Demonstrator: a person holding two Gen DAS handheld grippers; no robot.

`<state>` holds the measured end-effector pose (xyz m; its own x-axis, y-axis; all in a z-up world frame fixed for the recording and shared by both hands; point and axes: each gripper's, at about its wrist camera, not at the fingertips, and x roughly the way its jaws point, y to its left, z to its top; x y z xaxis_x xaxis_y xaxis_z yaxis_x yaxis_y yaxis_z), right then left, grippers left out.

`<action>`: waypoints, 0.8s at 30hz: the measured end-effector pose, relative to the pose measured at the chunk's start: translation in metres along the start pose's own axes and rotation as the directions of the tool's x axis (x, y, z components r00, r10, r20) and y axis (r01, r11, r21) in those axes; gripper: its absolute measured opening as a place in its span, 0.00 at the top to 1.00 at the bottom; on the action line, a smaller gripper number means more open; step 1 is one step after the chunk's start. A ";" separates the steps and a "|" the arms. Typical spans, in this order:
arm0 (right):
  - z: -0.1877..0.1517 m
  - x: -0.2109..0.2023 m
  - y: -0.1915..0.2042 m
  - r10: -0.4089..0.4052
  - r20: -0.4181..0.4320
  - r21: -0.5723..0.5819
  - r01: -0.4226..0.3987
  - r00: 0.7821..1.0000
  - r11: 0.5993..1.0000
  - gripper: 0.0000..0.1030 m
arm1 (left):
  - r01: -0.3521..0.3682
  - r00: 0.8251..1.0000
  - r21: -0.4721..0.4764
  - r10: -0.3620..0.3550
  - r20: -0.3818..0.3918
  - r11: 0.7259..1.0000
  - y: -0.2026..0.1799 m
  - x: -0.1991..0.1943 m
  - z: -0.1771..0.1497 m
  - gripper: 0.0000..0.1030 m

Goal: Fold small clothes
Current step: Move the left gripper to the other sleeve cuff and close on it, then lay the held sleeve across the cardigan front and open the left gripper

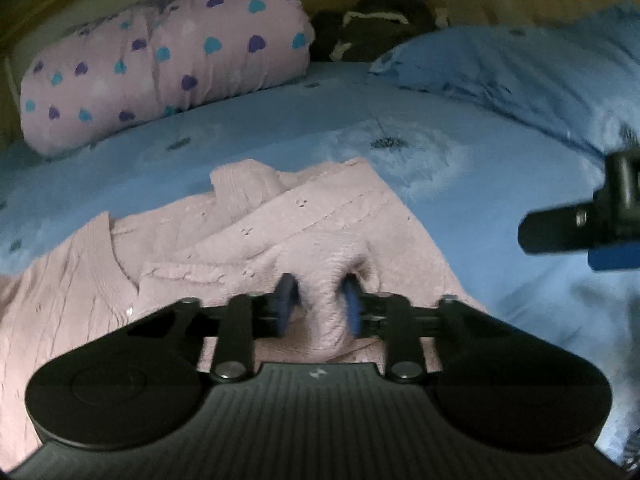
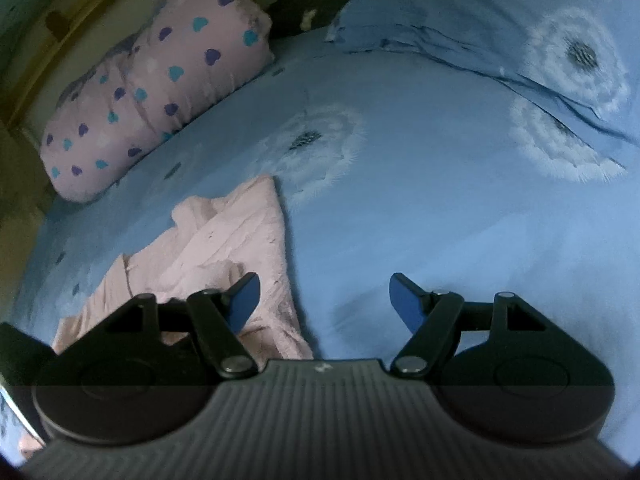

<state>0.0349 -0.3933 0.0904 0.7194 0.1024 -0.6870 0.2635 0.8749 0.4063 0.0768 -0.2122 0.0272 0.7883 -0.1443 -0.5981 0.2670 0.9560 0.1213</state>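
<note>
A small pink knit sweater [image 1: 248, 236] lies partly folded on the blue bedsheet [image 1: 460, 208]. My left gripper [image 1: 318, 304] is shut on a bunched fold of the sweater near its right edge. In the right wrist view the sweater [image 2: 236, 248] lies at lower left, with its edge under the left fingertip. My right gripper [image 2: 324, 300] is open and empty above the sheet [image 2: 400, 208], just right of the sweater. The right gripper also shows at the right edge of the left wrist view [image 1: 576, 232].
A pink pillow with heart prints [image 1: 168, 64] lies at the back left. A blue pillow with dandelion print [image 1: 528, 72] lies at the back right. Dark clothing [image 1: 372, 24] sits between them by the headboard.
</note>
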 end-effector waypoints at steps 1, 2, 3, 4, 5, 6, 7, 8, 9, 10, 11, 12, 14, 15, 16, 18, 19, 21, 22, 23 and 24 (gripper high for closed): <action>-0.001 0.000 0.001 0.000 0.003 -0.014 0.000 1.000 1.000 0.29 | 0.000 1.000 -0.012 0.000 0.005 1.000 0.002 -0.002 0.000 0.78; -0.001 0.000 0.002 -0.005 0.004 -0.021 0.005 1.000 1.000 0.29 | 0.000 1.000 -0.025 0.000 0.013 1.000 0.006 -0.006 0.000 0.80; -0.001 0.001 0.002 -0.013 0.005 -0.023 0.013 1.000 1.000 0.29 | -0.003 1.000 -0.041 0.004 0.023 0.999 0.010 -0.010 0.000 0.80; -0.001 0.001 0.001 -0.021 0.006 -0.023 0.021 1.000 1.000 0.29 | -0.013 0.999 -0.057 0.015 0.036 0.998 0.016 -0.016 0.001 0.80; -0.001 0.001 0.000 -0.027 0.004 -0.023 0.027 1.000 0.999 0.29 | -0.024 0.998 -0.073 0.027 0.048 0.997 0.023 -0.022 0.003 0.80; -0.001 0.001 0.000 -0.029 0.004 -0.023 0.029 1.000 0.999 0.29 | -0.033 0.997 -0.091 0.038 0.061 0.995 0.031 -0.028 0.004 0.80; -0.002 0.001 0.000 -0.029 0.004 -0.021 0.029 1.000 0.999 0.29 | -0.044 0.996 -0.106 0.052 0.074 0.993 0.040 -0.034 0.006 0.80; -0.002 0.001 -0.001 -0.028 0.004 -0.021 0.028 1.000 0.999 0.29 | -0.060 0.993 -0.120 0.071 0.089 0.991 0.050 -0.041 0.008 0.80; -0.002 0.001 -0.001 -0.028 0.005 -0.023 0.029 1.000 0.999 0.29 | -0.082 0.990 -0.132 0.096 0.100 0.988 0.062 -0.046 0.008 0.80; -0.002 0.001 -0.001 -0.031 0.007 -0.024 0.031 0.999 0.999 0.29 | -0.099 0.988 -0.142 0.114 0.105 0.985 0.073 -0.051 0.009 0.80; -0.002 0.001 -0.001 -0.037 0.009 -0.029 0.037 0.999 0.999 0.29 | -0.117 0.985 -0.154 0.134 0.106 0.981 0.085 -0.054 0.009 0.80; -0.003 0.001 0.000 -0.045 0.010 -0.035 0.045 0.999 0.998 0.29 | -0.139 0.982 -0.165 0.157 0.103 0.976 0.097 -0.058 0.008 0.80; -0.005 0.002 0.001 -0.058 0.008 -0.046 0.058 0.998 0.997 0.29 | -0.193 0.974 -0.180 0.211 0.087 0.965 0.121 -0.062 0.003 0.80; -0.005 0.003 0.002 -0.060 0.005 -0.049 0.060 0.998 0.997 0.29 | -0.220 0.969 -0.181 0.236 0.069 0.959 0.130 -0.062 -0.001 0.80; -0.006 0.004 0.003 -0.059 0.001 -0.054 0.059 0.998 0.997 0.29 | -0.251 0.964 -0.182 0.263 0.047 0.951 0.142 -0.061 -0.005 0.80; -0.007 0.005 0.007 -0.057 -0.005 -0.068 0.057 0.998 0.996 0.29 | -0.301 0.951 -0.192 0.308 0.010 0.934 0.162 -0.062 -0.015 0.79; -0.008 0.006 0.009 -0.059 -0.006 -0.077 0.059 0.998 0.995 0.29 | -0.317 0.947 -0.194 0.321 -0.008 0.928 0.170 -0.062 -0.020 0.79; -0.010 0.009 0.014 -0.066 -0.011 -0.098 0.065 0.998 0.993 0.29 | -0.344 0.939 -0.202 0.339 -0.057 0.917 0.187 -0.061 -0.030 0.76; -0.011 0.010 0.015 -0.068 -0.012 -0.106 0.067 0.998 0.992 0.29 | -0.356 0.934 -0.211 0.347 -0.083 0.910 0.197 -0.062 -0.035 0.73; -0.011 0.011 0.017 -0.070 -0.014 -0.115 0.068 0.997 0.991 0.29 | -0.367 0.930 -0.220 0.352 -0.102 0.904 0.204 -0.063 -0.040 0.72; -0.011 0.013 0.020 -0.073 -0.016 -0.126 0.070 0.997 0.990 0.29 | -0.372 0.928 -0.227 0.354 -0.118 0.900 0.212 -0.064 -0.044 0.71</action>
<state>0.0419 -0.3692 0.0830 0.6880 0.0460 -0.7242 0.2302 0.9326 0.2779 0.0582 0.0108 0.0567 0.7607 0.2349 -0.6051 -0.1789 0.9720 0.1525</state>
